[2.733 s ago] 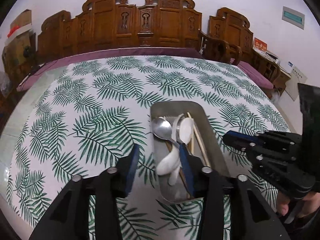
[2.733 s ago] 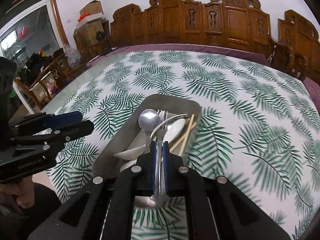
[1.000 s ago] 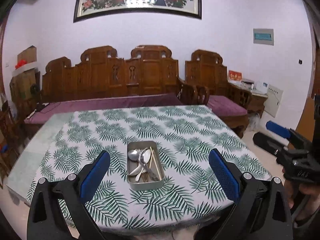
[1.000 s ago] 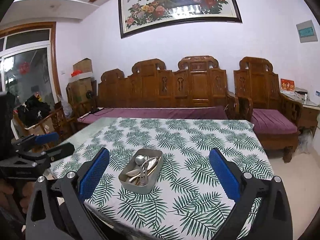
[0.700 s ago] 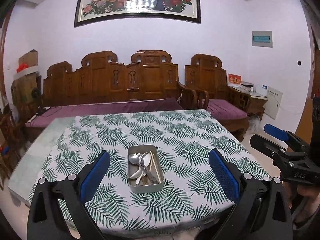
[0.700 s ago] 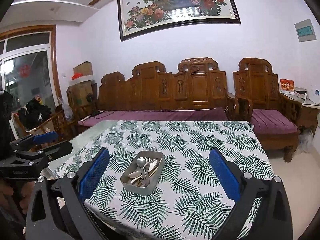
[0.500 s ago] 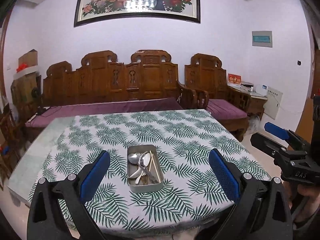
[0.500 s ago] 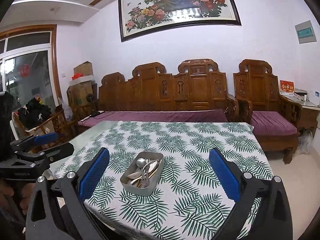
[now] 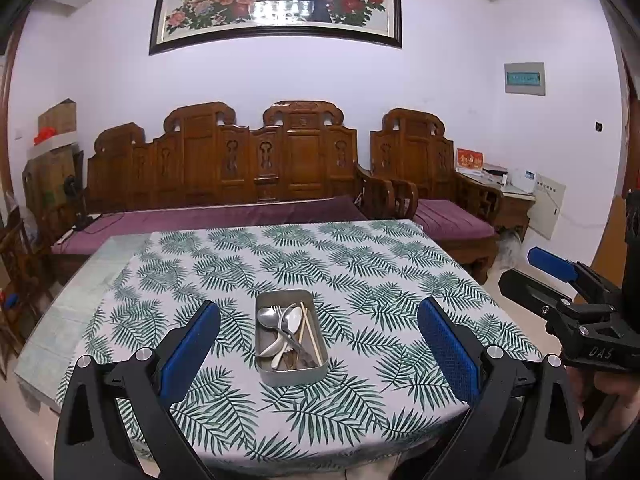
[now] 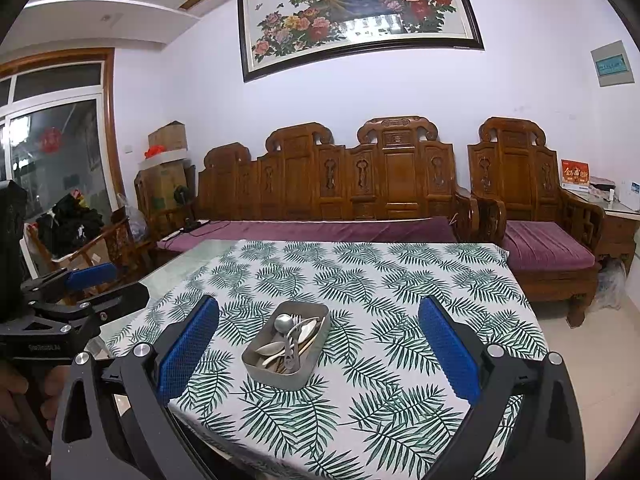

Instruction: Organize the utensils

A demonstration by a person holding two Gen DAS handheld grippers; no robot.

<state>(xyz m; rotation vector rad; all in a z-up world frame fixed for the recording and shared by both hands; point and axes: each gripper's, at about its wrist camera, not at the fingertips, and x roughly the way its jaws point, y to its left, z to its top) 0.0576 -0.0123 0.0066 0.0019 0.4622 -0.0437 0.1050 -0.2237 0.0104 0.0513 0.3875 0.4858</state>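
A metal tray stands near the front of the table with the leaf-pattern cloth. In it lie spoons, a fork and wooden chopsticks. The tray also shows in the right wrist view. My left gripper is wide open and empty, held back from the table's front edge. My right gripper is wide open and empty too, also back from the table. Each gripper shows at the edge of the other's view.
A carved wooden sofa with purple cushions stands behind the table, with an armchair at the right. Boxes and clutter fill the left corner. A framed flower painting hangs on the wall.
Since 2.7 s ago both grippers opened wide and pulled far back from the tray; the right one let go of a spoon. Over the last second they barely moved.
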